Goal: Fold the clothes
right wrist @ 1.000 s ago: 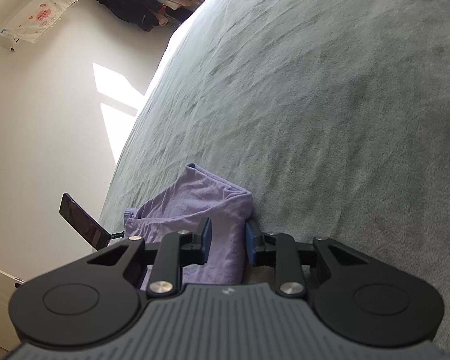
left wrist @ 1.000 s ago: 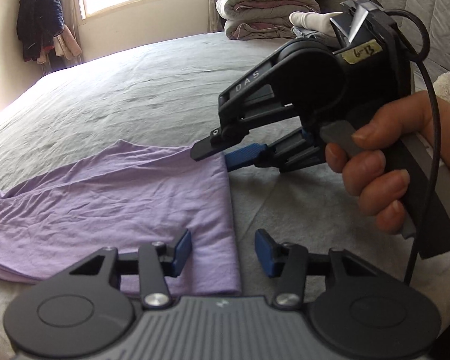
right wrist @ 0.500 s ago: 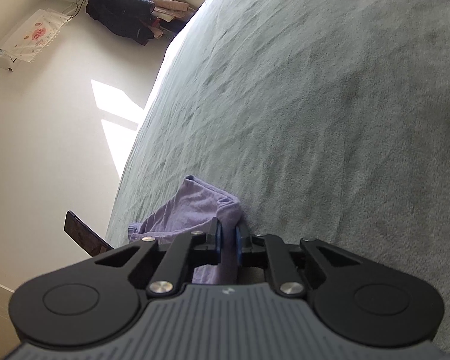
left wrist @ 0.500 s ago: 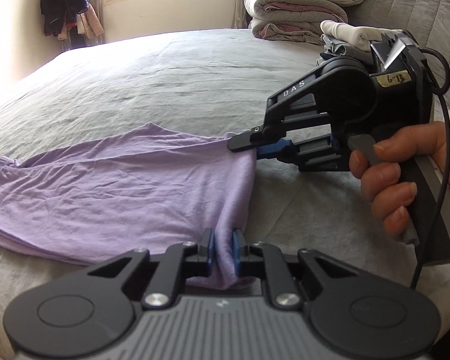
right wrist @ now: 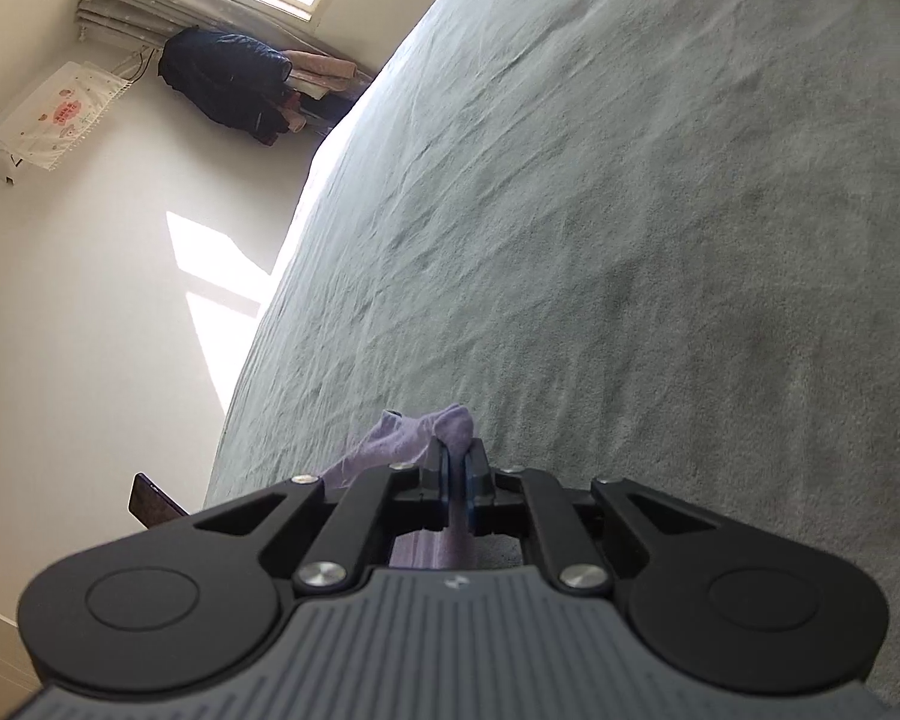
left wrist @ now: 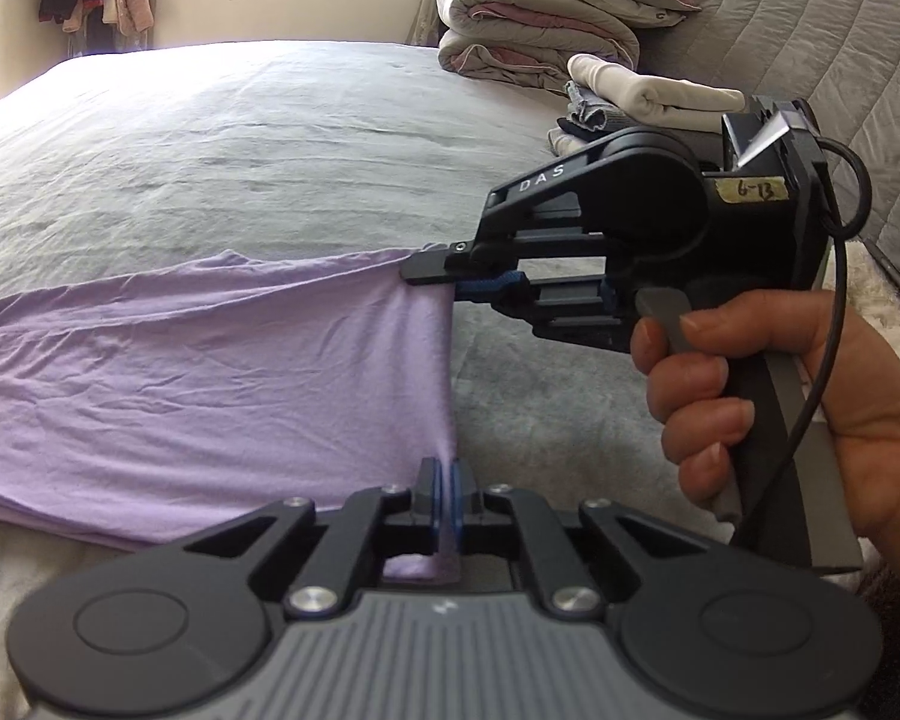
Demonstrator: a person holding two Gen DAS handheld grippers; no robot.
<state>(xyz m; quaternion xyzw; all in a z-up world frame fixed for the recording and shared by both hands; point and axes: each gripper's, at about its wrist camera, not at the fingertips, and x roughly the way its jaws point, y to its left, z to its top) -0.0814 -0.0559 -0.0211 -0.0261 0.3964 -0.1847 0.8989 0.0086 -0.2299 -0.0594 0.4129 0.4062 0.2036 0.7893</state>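
left hand-held gripper: jaws nearly together, pinching the near corner of the lilac garment; a fold of cloth shows between the blue pads and behind them.

right hand-held gripper: seen side-on in the left wrist view, gripped by a hand; jaws narrow, clamped on the far corner of the same edge. its own camera confirms this, with lilac cloth bunched ahead of the tips and showing between the pads.

garment position: lies on the grey bed, spread toward the left of the left wrist view, wrinkled, apparently in more than one layer along the near-left edge. the edge between the two grippers runs taut and nearly straight. that edge looks slightly raised off the bed, though i cannot tell how much.

background: stack of folded quilts and a small pile of folded clothes at the head of the bed, well apart from the garment. dark clothes hang near the window. a cable runs down from the right gripper body.
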